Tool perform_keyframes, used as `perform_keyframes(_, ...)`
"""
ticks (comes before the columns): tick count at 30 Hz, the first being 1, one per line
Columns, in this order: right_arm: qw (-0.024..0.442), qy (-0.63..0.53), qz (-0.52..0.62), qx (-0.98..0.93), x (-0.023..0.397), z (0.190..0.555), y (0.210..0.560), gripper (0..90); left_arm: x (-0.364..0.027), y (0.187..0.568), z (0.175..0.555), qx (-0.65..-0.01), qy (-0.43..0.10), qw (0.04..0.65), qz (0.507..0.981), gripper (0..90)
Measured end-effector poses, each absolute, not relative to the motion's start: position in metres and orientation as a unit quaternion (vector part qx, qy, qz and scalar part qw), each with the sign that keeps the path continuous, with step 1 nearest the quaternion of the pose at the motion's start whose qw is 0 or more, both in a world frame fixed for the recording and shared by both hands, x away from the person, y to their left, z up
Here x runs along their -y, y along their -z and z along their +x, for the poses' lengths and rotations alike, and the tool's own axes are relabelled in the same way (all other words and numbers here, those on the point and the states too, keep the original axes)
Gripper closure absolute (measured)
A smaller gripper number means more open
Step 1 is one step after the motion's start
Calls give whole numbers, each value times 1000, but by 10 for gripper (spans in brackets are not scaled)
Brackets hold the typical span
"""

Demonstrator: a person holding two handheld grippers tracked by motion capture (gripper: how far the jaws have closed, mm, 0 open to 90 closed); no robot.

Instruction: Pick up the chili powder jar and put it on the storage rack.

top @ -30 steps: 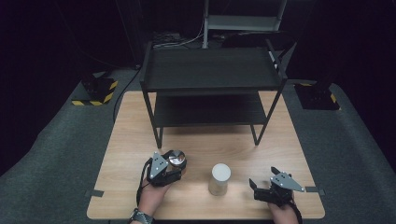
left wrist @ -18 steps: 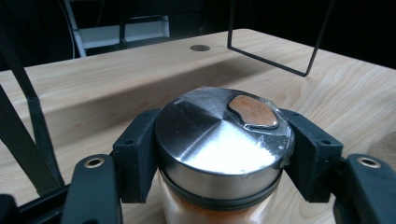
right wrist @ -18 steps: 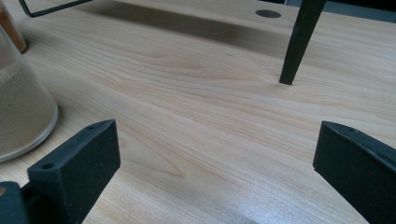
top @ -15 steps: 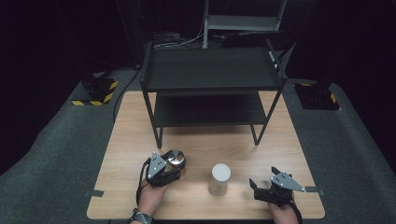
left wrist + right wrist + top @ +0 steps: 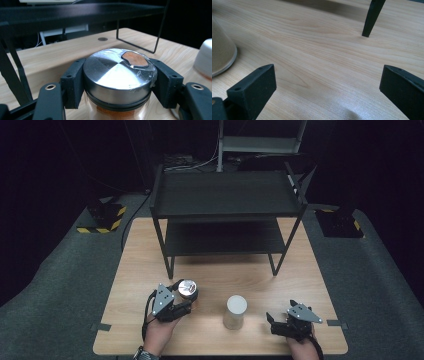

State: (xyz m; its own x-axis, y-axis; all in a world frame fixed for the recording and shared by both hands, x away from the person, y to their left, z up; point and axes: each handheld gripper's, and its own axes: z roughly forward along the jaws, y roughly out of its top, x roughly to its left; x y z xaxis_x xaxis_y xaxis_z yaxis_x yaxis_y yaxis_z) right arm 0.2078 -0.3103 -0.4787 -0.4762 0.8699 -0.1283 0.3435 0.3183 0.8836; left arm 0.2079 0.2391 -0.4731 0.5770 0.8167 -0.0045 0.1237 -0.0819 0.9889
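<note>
At the left of the pale wooden table, the left gripper is clenched on a small glass spice jar with a brushed-metal lid. In the left gripper view the two black jaws press against opposite sides of that lid, and a strip of clear tape crosses its top, over an orange-brown patch near the far edge (the jar's contents below the lid look the same orange-brown). The jar stands upright near the table's front edge, in front of the left legs of the black two-tier metal shelf, well apart from them. The person's left hand comes in from the bottom edge, wrapped around the gripper's body, with its grey three-cornered plate on top.

Toward the middle, just right of the jar, a white cylindrical container with a white cap stands upright on the table, apart from both grippers. Its rounded white side shows at the right edge of the left gripper view, and a curved pale base shows at the left edge of the right gripper view.

At the right, the right gripper rests low near the front edge, pointing toward the white container. Its jaws stand released and wide apart, with bare wood grain between them and nothing held. One black shelf leg meets the table farther off in that view.
</note>
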Motion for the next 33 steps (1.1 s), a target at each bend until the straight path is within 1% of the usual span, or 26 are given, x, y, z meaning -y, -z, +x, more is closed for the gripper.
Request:
perform_keyframes(6, 312, -421, 405, -749, 311, 208, 479, 1, -242, 459, 202, -340, -296, 598, 663, 347)
perform_keyframes(15, 311, -425, 406, -747, 312, 207, 479, 1, -243, 436, 193, -326, -312, 604, 657, 347)
perform_keyframes(33, 310, -422, 411, -746, 312, 208, 479, 2, -250, 399, 190, -320, -324, 622, 637, 346)
